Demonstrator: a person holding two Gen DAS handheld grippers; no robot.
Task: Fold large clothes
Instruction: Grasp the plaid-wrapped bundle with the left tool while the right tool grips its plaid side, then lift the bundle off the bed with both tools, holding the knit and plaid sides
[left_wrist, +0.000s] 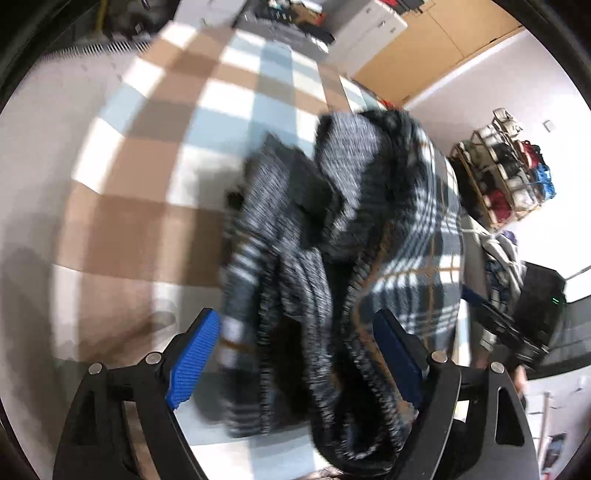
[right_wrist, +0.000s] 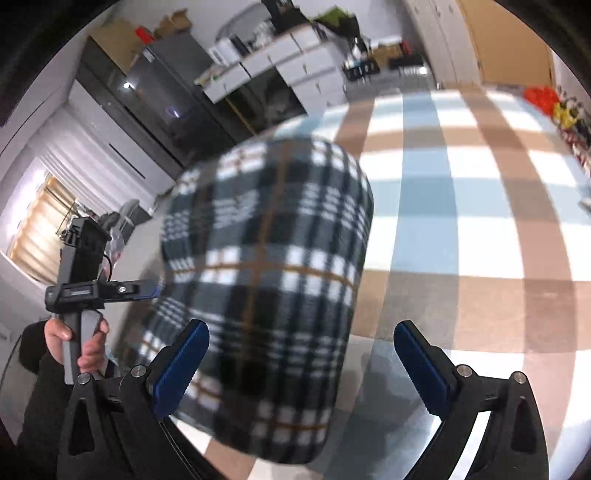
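A dark plaid fleece garment (left_wrist: 332, 240) with a grey knit lining hangs bunched and blurred over the checked cloth (left_wrist: 147, 184). It fills the space between the blue pads of my left gripper (left_wrist: 295, 354), whose jaws stand wide and do not clamp it. In the right wrist view the same garment (right_wrist: 273, 258) shows its plaid side as a rounded bundle. My right gripper (right_wrist: 301, 362) is open wide. Its left finger (right_wrist: 181, 369) is at the cloth's edge and its right finger (right_wrist: 421, 365) is well clear. A hand (right_wrist: 74, 347) holds the left gripper's handle at the far left.
The brown, blue and white checked cloth (right_wrist: 461, 221) covers the whole work surface. A rack of bags (left_wrist: 509, 173) and a pile of clothes (left_wrist: 502, 254) stand at the right. White cabinets (right_wrist: 295, 66) and a dark fridge (right_wrist: 159, 85) line the far wall.
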